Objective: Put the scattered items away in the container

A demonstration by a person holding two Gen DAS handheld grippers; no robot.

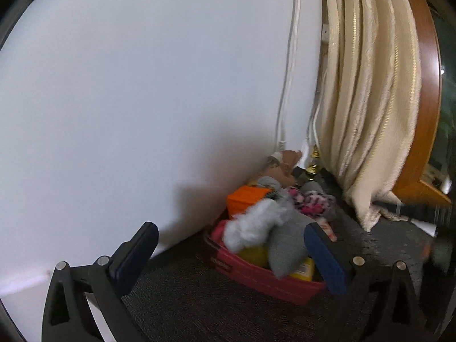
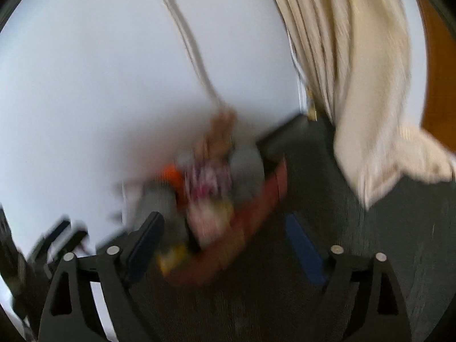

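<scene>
A red fabric container sits on the dark carpet against the white wall. It is piled with soft items: a white and grey plush, an orange box, a pink patterned cloth, a brown plush and a yellow item. My left gripper is open and empty, just in front of the container. In the blurred right wrist view the same container shows with the pile in it. My right gripper is open and empty, close before it.
A cream curtain hangs to the right, with a wooden frame behind it. White cables run down the wall to the corner. A brass object stands behind the container. Dark carpet covers the floor.
</scene>
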